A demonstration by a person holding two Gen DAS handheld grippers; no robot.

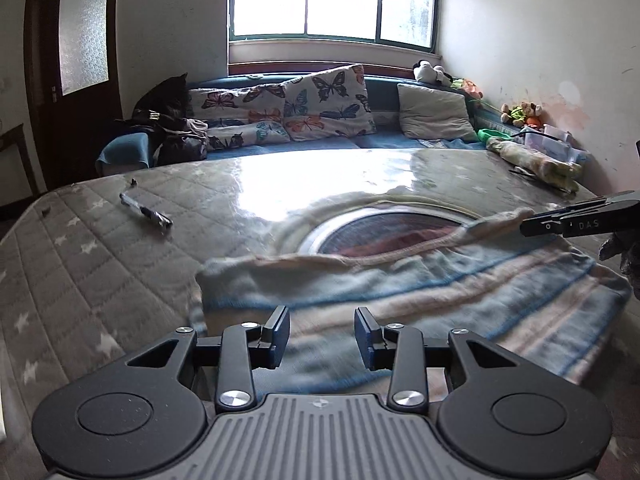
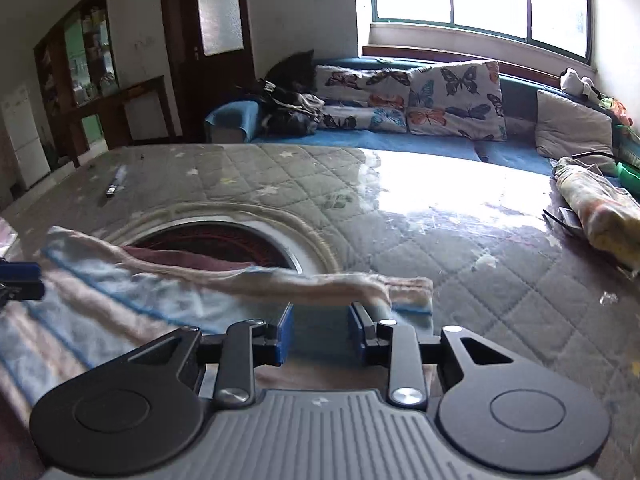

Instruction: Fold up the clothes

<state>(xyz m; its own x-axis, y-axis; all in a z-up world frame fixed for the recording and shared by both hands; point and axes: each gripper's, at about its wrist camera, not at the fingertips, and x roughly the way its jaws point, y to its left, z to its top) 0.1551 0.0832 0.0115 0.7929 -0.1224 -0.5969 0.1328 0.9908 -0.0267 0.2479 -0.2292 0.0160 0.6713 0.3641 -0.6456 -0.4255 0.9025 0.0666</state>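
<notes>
Quilted desk point(image 1: 100, 264), covered in glossy plastic, with a round inset point(image 1: 380, 228) near its middle. At far left, well apart from the work, a small pen-like object point(image 1: 146, 212).

Striped garment point(image 1: 400, 292), pale blue, pink and cream, spread flat on the near part of the desk, its far edge lapping over the round inset. Likely light, soft and limp: no stiffness to hold a crease, prone to sag and drag behind whichever corner is lifted, yet grippy enough not to slip from rubber pads. Best taken at hems or corners, pinched through a single fold of cloth, both ends raised together.

Left gripper point(image 1: 322, 338) low over the near-left part of the cloth, fingers point(image 1: 280, 332) released, gap wide, nothing between them.

Right gripper point(image 2: 320, 334) at the right end of the garment, fingers point(image 2: 285, 332) parted, a raised ridge of hem point(image 2: 340, 280) just ahead of the tips; not closed on it, as far as can be judged.

At far right, a rolled patterned cloth point(image 2: 600, 212) near the desk's edge, untouched.
</notes>
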